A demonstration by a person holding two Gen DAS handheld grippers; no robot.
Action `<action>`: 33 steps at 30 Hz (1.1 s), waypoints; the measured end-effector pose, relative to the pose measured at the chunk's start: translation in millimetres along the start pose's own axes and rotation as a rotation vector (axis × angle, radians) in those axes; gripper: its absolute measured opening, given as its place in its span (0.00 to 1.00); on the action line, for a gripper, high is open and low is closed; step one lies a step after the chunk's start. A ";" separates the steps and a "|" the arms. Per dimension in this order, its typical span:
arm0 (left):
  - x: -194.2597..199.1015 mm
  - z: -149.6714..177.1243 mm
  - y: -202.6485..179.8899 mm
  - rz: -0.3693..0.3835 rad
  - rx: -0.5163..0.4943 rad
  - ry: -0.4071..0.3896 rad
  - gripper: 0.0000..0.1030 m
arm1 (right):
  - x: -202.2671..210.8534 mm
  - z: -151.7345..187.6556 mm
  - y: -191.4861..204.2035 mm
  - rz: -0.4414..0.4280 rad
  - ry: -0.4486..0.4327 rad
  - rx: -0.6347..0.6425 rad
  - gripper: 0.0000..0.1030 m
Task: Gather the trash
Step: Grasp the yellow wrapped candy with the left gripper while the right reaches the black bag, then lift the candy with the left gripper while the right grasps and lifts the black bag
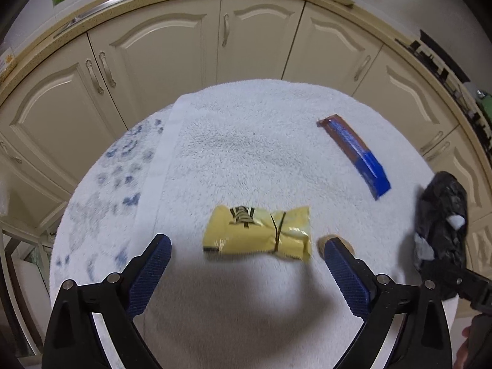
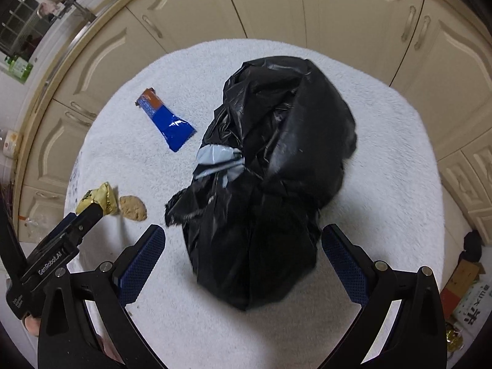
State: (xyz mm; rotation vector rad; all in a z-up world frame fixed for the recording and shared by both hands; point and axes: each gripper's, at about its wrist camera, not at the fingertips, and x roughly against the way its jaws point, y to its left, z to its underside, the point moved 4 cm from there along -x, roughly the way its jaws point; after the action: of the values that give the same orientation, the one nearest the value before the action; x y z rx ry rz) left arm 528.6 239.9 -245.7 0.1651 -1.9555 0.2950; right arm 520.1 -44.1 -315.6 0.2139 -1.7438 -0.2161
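Note:
A crumpled yellow wrapper (image 1: 256,233) lies on the white towel (image 1: 246,153) just ahead of my left gripper (image 1: 247,256), whose jaws stand wide open on either side of it without touching. A cookie (image 1: 321,243) peeks out behind the gripper's right finger. Farther right lies a blue and brown wrapper (image 1: 353,153). The black trash bag (image 2: 276,169) sits under my right gripper (image 2: 243,240), which is open with the bag's near end between its fingers. The right wrist view also shows the blue wrapper (image 2: 166,120), the cookie (image 2: 132,208) and the yellow wrapper (image 2: 101,196).
The towel covers a round table whose edge (image 2: 430,215) drops off close on all sides. Cream cabinets (image 1: 172,61) under a counter with a sink curve behind it. Cardboard boxes (image 2: 467,292) stand on the floor at the right.

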 end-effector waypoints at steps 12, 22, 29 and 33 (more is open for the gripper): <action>-38.3 1.3 -14.0 -0.065 -0.106 -0.097 0.80 | -20.2 -6.0 4.6 0.050 -0.087 0.095 1.00; -36.0 10.3 -9.3 -0.065 -0.091 -0.157 0.62 | -24.1 28.7 16.0 0.169 -0.361 0.265 1.00; -28.3 17.1 -13.8 -0.096 -0.100 -0.224 0.61 | -5.5 32.7 -6.3 0.067 -0.438 0.174 0.71; -26.2 21.2 -23.2 -0.109 -0.137 -0.255 0.60 | 2.2 28.4 -14.6 -0.043 -0.459 0.108 0.66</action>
State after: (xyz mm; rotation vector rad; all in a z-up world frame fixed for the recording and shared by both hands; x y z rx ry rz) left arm 525.9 211.1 -274.6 0.2276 -2.2021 0.0700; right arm 492.1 -58.0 -322.5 0.2978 -2.2114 -0.2133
